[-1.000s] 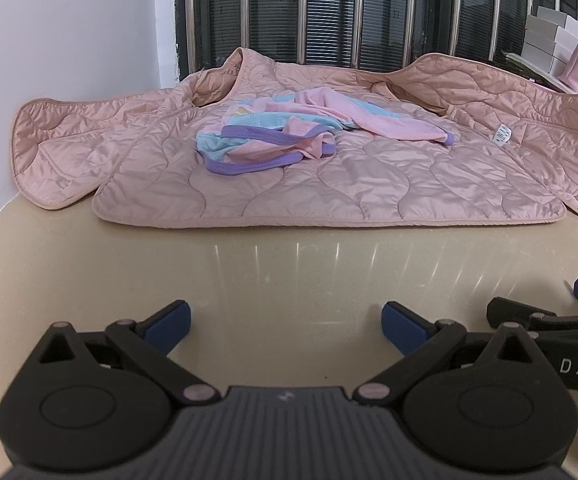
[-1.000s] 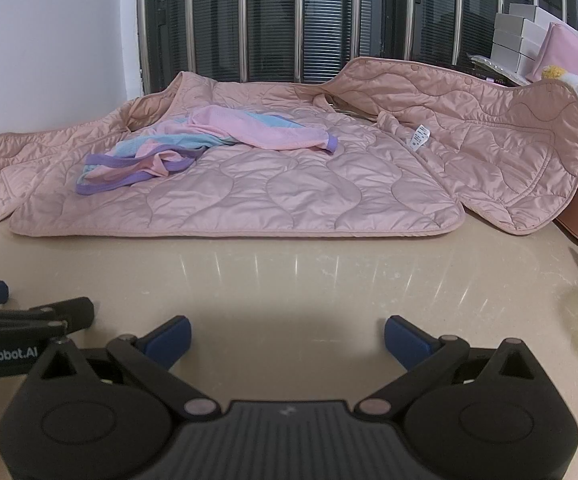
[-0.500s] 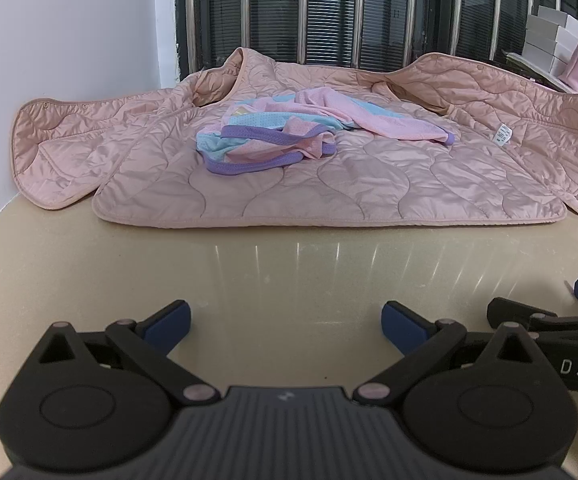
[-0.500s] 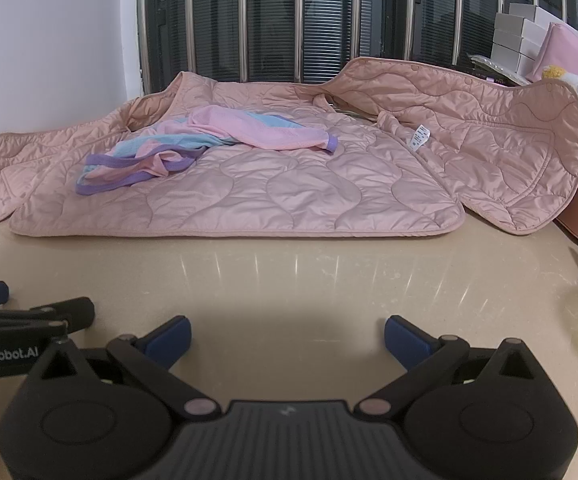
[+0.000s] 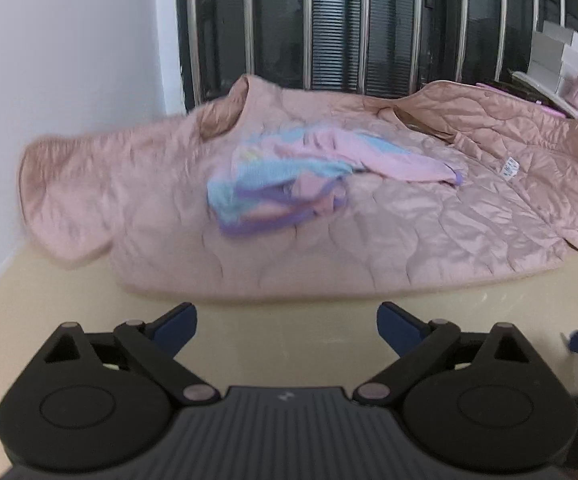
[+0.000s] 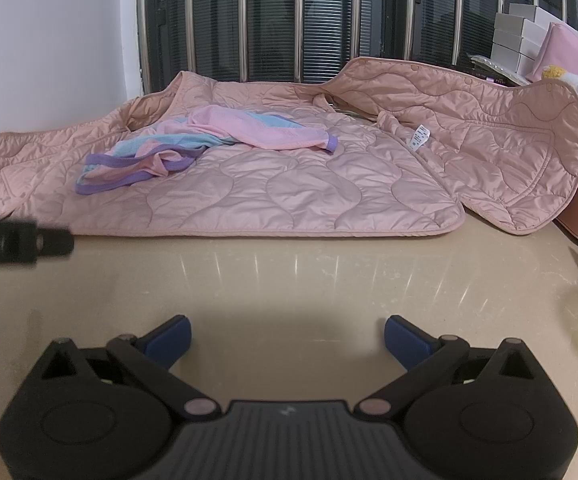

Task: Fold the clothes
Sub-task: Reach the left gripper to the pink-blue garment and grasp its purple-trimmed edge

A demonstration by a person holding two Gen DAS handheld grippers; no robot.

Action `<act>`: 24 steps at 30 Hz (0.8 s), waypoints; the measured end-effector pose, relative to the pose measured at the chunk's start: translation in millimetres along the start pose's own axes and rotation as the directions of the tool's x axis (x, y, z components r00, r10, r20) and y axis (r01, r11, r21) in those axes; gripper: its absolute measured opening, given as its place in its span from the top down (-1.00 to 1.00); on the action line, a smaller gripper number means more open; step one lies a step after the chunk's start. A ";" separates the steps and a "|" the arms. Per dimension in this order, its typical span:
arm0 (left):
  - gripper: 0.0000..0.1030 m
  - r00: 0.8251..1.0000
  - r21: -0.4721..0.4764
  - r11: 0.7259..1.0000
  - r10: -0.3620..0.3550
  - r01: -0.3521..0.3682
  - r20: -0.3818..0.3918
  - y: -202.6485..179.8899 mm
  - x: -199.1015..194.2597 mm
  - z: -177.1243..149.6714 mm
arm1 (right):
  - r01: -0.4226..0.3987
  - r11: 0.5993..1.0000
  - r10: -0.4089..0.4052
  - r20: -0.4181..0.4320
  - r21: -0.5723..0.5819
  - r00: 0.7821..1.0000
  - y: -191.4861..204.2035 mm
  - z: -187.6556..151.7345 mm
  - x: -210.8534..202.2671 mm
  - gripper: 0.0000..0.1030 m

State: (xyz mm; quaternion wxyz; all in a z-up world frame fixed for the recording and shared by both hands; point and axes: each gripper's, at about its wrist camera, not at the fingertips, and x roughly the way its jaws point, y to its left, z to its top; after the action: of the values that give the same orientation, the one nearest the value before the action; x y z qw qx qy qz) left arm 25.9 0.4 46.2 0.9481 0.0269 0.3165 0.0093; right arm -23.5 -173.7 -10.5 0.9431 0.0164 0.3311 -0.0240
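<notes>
A pink quilted jacket (image 5: 369,232) (image 6: 289,192) lies spread open on the beige table, its back panel flat and one front panel flopped to the right. On top of it sits a crumpled small garment (image 5: 289,176) (image 6: 193,144) in pink, light blue and purple trim. My left gripper (image 5: 287,324) is open just short of the jacket's near hem, nothing between its blue pads. My right gripper (image 6: 287,338) is open over bare table farther back from the hem. The left gripper's body shows blurred at the left edge of the right wrist view.
A white wall (image 5: 69,80) bounds the table on the left. A barred dark window (image 6: 309,20) stands behind the jacket. White boxes (image 6: 517,40), a pink cushion and a plush toy (image 6: 577,88) sit at the far right. Glossy beige tabletop (image 6: 289,280) lies between the grippers and the jacket.
My left gripper has moved forward and up toward the jacket's hem, blurring its view. The right gripper has barely moved. Both stay open.
</notes>
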 end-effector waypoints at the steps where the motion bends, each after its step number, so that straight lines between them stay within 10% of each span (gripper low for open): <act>1: -0.89 1.000 0.009 1.000 0.000 0.000 0.001 -2.0 3.0 6.8 | 0.000 1.000 0.000 0.000 0.000 1.000 0.1 -0.1 0.0 -1.00; 7: -0.88 0.998 0.051 0.998 0.020 -0.023 0.052 -13.6 31.9 51.3 | -0.003 1.000 0.003 0.001 0.003 1.000 -1.0 0.5 1.2 -1.00; 11: -0.38 0.996 0.108 0.992 0.064 -0.070 0.064 -19.2 60.0 72.4 | -0.001 1.000 0.001 0.000 0.002 1.000 -0.5 0.6 1.6 -1.00; 20: -0.49 1.000 0.124 0.992 0.026 -0.024 -0.016 -11.0 126.5 92.9 | 0.000 1.000 0.000 0.000 0.002 1.000 -0.4 0.4 1.9 -1.00; 22: -0.30 0.999 0.108 0.994 0.008 -0.004 -0.037 -5.4 136.9 95.2 | 0.000 1.000 0.000 0.000 0.003 1.000 -0.3 0.4 1.9 -1.00; 24: 0.48 0.997 0.091 0.996 0.005 0.002 -0.078 -0.6 148.1 96.5 | 0.000 1.000 0.000 0.000 0.003 1.000 -0.2 0.4 1.8 -1.00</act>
State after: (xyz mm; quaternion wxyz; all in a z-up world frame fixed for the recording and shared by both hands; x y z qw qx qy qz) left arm 202.2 0.6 34.4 0.9328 0.0699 0.3536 -0.0032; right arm -21.8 -173.9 -11.3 0.9431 0.0178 0.3313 -0.0244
